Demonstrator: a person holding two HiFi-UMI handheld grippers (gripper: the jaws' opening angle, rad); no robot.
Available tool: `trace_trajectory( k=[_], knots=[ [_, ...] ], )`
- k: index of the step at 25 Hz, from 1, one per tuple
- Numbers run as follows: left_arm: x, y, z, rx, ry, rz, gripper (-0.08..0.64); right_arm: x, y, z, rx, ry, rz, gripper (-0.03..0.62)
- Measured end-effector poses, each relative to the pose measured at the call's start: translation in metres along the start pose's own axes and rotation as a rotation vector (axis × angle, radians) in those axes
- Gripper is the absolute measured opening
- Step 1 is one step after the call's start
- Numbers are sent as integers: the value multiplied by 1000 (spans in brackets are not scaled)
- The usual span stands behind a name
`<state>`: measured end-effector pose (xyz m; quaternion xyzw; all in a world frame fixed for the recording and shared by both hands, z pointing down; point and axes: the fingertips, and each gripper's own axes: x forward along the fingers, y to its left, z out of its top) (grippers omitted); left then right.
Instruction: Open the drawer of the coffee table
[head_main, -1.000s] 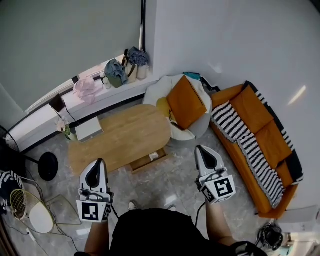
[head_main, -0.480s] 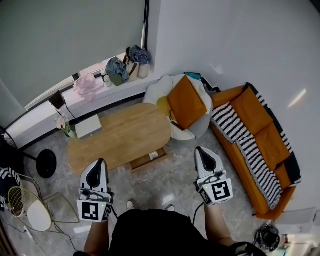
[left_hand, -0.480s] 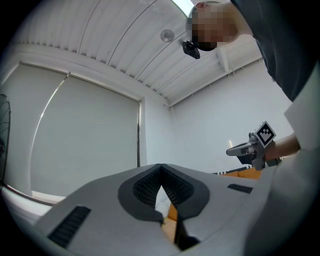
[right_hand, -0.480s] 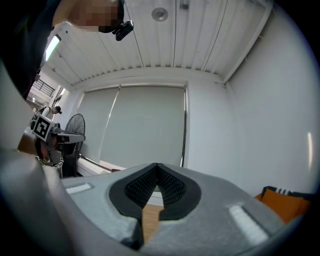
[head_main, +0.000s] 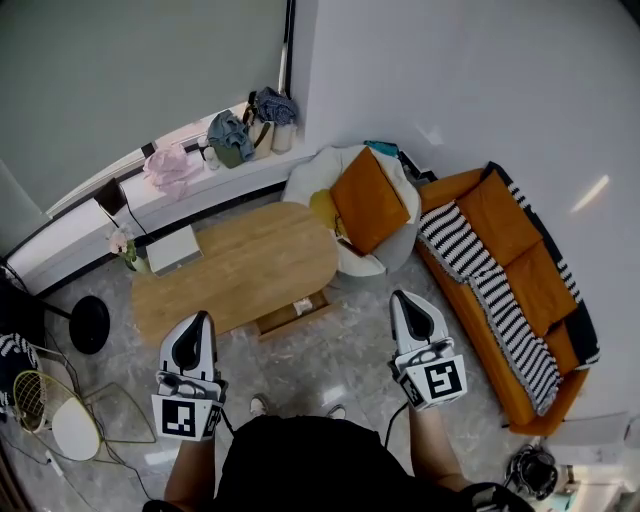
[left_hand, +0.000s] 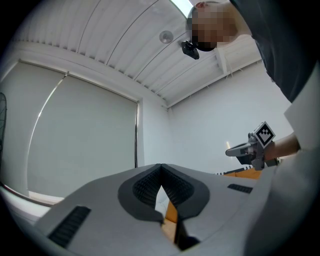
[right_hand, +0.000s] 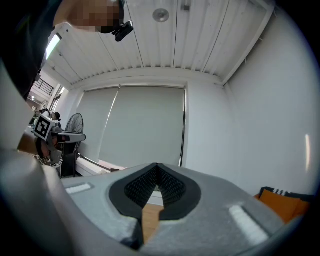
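Observation:
The oval wooden coffee table (head_main: 235, 268) stands on the grey floor ahead of me. A shallow wooden drawer (head_main: 291, 314) juts out from under its near edge, with a small white item in it. My left gripper (head_main: 197, 323) hovers shut over the floor, short of the table's near left part. My right gripper (head_main: 404, 299) is also shut and empty, to the right of the drawer and apart from it. In the left gripper view the pads (left_hand: 150, 182) meet at the tip. The right gripper's pads (right_hand: 169, 185) meet in the right gripper view too.
An orange sofa (head_main: 535, 275) with a striped blanket runs along the right. A white armchair with an orange cushion (head_main: 368, 203) sits at the table's far right end. A white box (head_main: 172, 250) lies on the table. A black round base (head_main: 88, 325) and a wire chair (head_main: 55, 415) stand at the left.

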<state>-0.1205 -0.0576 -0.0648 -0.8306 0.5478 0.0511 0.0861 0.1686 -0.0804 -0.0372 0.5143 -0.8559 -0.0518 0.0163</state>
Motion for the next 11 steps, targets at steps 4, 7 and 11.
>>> trace_trajectory(
  k=[4,7,11],
  knots=[
    [-4,-2,-4,-24,28,6,6,-4,-2,-5,-5,22,-18,5],
    [-5,-2,-3,-10,14,-2,6,-4,0,-5,-3,17,-15,5],
    [-7,-3,-1,-4,16,2,6,-10,-4,-11,-8,48,-34,5]
  ],
)
